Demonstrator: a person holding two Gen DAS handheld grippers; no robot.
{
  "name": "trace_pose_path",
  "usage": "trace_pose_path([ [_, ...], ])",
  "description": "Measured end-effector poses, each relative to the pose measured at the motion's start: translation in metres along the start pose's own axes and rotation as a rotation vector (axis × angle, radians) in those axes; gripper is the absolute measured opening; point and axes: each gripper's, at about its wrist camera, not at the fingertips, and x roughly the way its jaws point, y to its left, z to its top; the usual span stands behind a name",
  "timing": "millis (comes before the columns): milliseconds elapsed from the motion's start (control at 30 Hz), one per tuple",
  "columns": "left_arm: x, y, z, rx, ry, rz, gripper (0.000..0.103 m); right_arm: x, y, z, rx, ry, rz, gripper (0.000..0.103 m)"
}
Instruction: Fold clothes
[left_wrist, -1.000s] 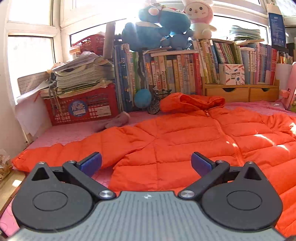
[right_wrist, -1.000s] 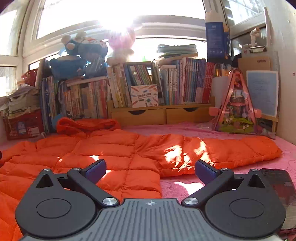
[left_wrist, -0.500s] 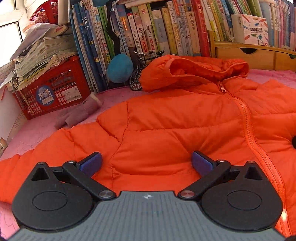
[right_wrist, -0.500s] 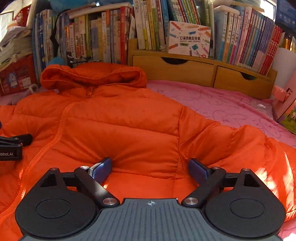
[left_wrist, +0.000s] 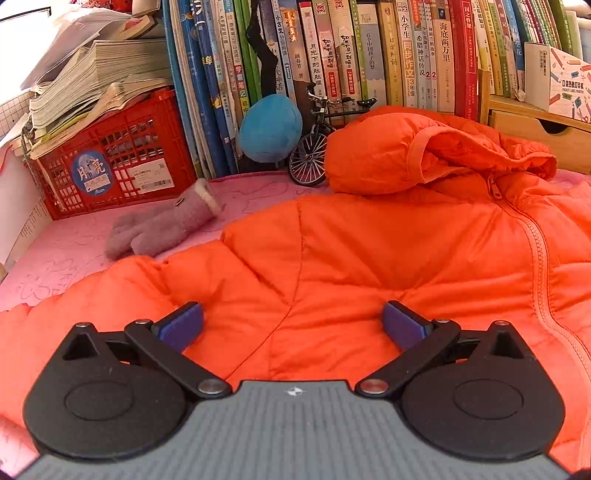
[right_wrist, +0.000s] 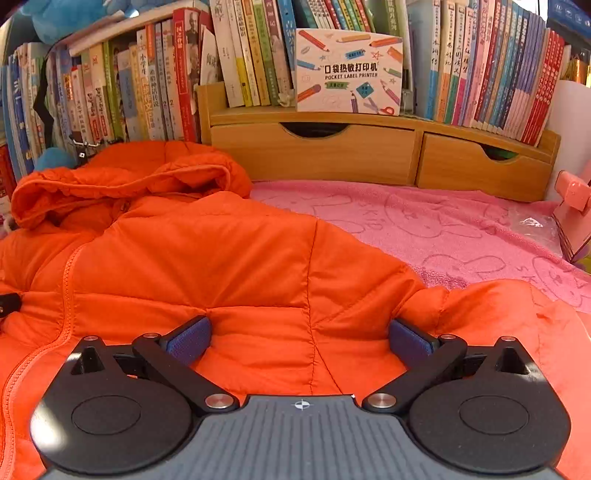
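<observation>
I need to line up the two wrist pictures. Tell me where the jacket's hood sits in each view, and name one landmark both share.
Left wrist: the hood lies bunched at upper right of centre, beside the toy bicycle.
Right wrist: the hood lies at upper left, in front of the books.
Shared landmark: the pocket label printer box, at the far right edge in the left view and top centre in the right view.

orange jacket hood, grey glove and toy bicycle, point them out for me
jacket hood (left_wrist: 424, 155), left wrist view, on the puffy top of the hood
glove (left_wrist: 162, 225), left wrist view, on the palm
toy bicycle (left_wrist: 308, 162), left wrist view, on the front wheel
</observation>
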Motion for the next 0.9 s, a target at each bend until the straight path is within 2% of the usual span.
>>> trace_pose_path([
  [167, -0.094, 0.026, -0.056, 0.018, -0.157, -0.082, 0.103, -0.092, 0.028, -0.039, -0.121, -0.162, 0.037, 0.099],
  [200, -0.108, 0.027, -0.071, 0.017, -0.168, -0.074, 0.103, -0.11, 0.033, -0.047, -0.145, -0.194, 0.045, 0.101],
  [267, -0.133, 0.029, -0.099, 0.014, -0.185, -0.05, 0.103, -0.151, 0.053, -0.071, -0.203, -0.254, 0.082, 0.103],
  [333, -0.144, 0.03, -0.117, 0.017, -0.173, 0.009, 0.103, -0.185, 0.076, -0.099, -0.271, -0.296, 0.09, 0.103],
  [400, -0.15, 0.032, -0.132, 0.026, -0.168, 0.067, 0.103, -0.208, 0.091, -0.123, -0.323, -0.324, 0.072, 0.103],
  [500, -0.152, 0.04, -0.147, 0.054, -0.181, 0.145, 0.103, -0.222, 0.097, -0.159, -0.374, -0.337, 0.013, 0.103],
  [567, -0.152, 0.047, -0.153, 0.073, -0.188, 0.204, 0.103, -0.222, 0.089, -0.176, -0.392, -0.337, -0.059, 0.103],
  [633, -0.153, 0.054, -0.161, 0.098, -0.209, 0.272, 0.103, -0.23, 0.064, -0.188, -0.332, -0.343, -0.101, 0.103],
  [767, -0.159, 0.064, -0.169, 0.125, -0.221, 0.352, 0.103, -0.229, 0.012, -0.194, -0.199, -0.298, -0.214, 0.103],
  [833, -0.169, 0.064, -0.17, 0.147, -0.212, 0.349, 0.103, -0.231, -0.009, -0.194, -0.142, -0.262, -0.265, 0.103],
  [900, -0.186, 0.062, -0.167, 0.142, -0.191, 0.269, 0.103, -0.237, -0.022, -0.19, -0.1, -0.231, -0.295, 0.103],
])
